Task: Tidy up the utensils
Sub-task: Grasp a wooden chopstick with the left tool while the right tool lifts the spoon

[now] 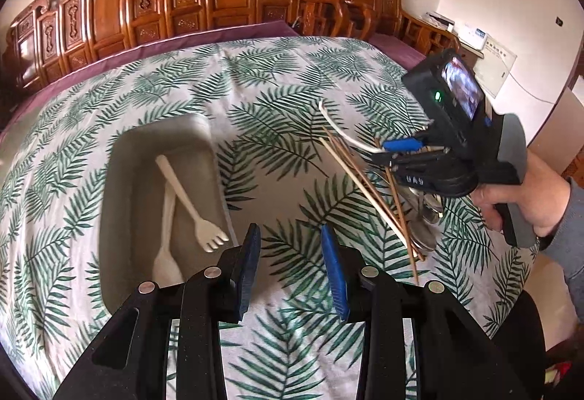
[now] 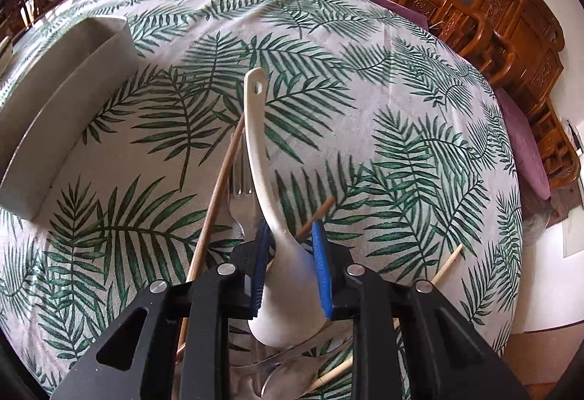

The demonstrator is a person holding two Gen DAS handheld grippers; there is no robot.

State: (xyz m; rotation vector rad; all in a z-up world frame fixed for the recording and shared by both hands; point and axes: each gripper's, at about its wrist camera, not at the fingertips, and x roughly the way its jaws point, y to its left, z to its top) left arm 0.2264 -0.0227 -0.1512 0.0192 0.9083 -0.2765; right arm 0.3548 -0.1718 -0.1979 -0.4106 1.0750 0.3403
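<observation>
Up close, right tongs (image 2: 290,266) pinch a white spoon (image 2: 272,217); only the left view shows two forks (image 1: 189,202) in the tray (image 1: 120,159), left tongs (image 1: 292,268) agape, empty.

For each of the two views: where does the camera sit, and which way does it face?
Left wrist: on the left gripper, angled down at the beige tray holding two white forks; the right gripper and the hand holding it show.
Right wrist: on the right gripper, angled down over the white spoon between its pads.
Shared: tray, spoon, chopsticks, leaf-print tablecloth.
</observation>
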